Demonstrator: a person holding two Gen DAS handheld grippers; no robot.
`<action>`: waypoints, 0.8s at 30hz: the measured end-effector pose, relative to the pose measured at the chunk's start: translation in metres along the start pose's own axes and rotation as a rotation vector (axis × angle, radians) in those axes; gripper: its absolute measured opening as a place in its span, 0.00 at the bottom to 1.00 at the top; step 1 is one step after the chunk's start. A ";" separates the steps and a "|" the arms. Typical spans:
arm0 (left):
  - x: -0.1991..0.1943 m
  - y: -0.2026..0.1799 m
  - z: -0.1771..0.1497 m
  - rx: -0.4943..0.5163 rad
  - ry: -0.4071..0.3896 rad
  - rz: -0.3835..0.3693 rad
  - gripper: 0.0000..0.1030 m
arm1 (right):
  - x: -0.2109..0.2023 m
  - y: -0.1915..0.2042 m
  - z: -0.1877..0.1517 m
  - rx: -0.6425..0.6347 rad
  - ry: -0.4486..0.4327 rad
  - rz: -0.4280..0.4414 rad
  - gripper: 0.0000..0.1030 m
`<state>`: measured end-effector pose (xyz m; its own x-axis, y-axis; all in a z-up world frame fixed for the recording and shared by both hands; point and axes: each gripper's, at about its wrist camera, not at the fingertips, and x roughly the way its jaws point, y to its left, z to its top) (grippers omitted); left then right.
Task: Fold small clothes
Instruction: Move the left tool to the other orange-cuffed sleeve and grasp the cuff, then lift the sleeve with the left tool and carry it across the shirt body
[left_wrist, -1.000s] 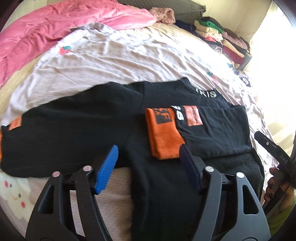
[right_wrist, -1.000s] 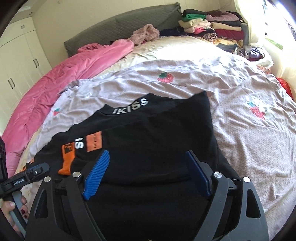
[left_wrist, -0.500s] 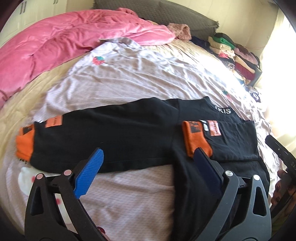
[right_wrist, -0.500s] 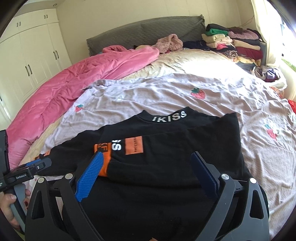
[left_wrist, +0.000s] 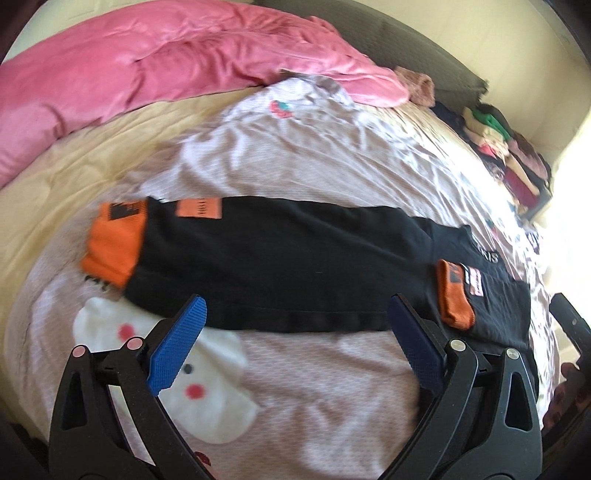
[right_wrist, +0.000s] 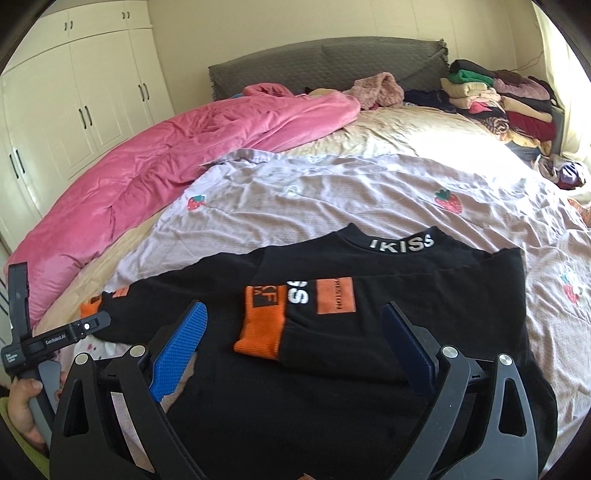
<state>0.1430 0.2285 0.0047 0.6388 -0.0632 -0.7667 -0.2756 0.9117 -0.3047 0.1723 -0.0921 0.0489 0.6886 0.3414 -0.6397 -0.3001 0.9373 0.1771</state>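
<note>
A black long-sleeved top (right_wrist: 369, 387) with orange cuffs and white "IKISS" on the collar lies flat on the bed. Its right sleeve is folded across the chest, orange cuff (right_wrist: 262, 328) in the middle. Its left sleeve (left_wrist: 280, 262) lies stretched out to the left, ending in an orange cuff (left_wrist: 114, 243). My left gripper (left_wrist: 295, 332) is open and empty, just above the lower edge of that sleeve. My right gripper (right_wrist: 291, 332) is open and empty above the chest, near the folded cuff. The left gripper's handle (right_wrist: 22, 332) shows at the left of the right wrist view.
The top lies on a lilac sheet (right_wrist: 332, 192) with strawberry prints. A pink duvet (right_wrist: 166, 147) lies along the left. A stack of folded clothes (right_wrist: 498, 99) sits at the far right by the grey headboard (right_wrist: 325, 62). White wardrobes (right_wrist: 74, 92) stand left.
My left gripper has swung left from the chest to the outstretched left sleeve. My right gripper has drawn back and risen, so more of the top and room shows.
</note>
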 end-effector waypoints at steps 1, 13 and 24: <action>-0.001 0.004 0.000 -0.009 -0.002 0.003 0.89 | 0.002 0.003 0.001 -0.006 0.003 0.005 0.91; -0.009 0.062 0.000 -0.124 -0.028 0.075 0.89 | 0.027 0.051 0.008 -0.091 0.037 0.086 0.91; 0.000 0.110 -0.005 -0.283 -0.027 0.064 0.89 | 0.042 0.084 -0.002 -0.142 0.081 0.145 0.91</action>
<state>0.1089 0.3269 -0.0313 0.6314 0.0053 -0.7755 -0.5030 0.7638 -0.4044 0.1748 0.0006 0.0349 0.5779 0.4597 -0.6743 -0.4864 0.8575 0.1678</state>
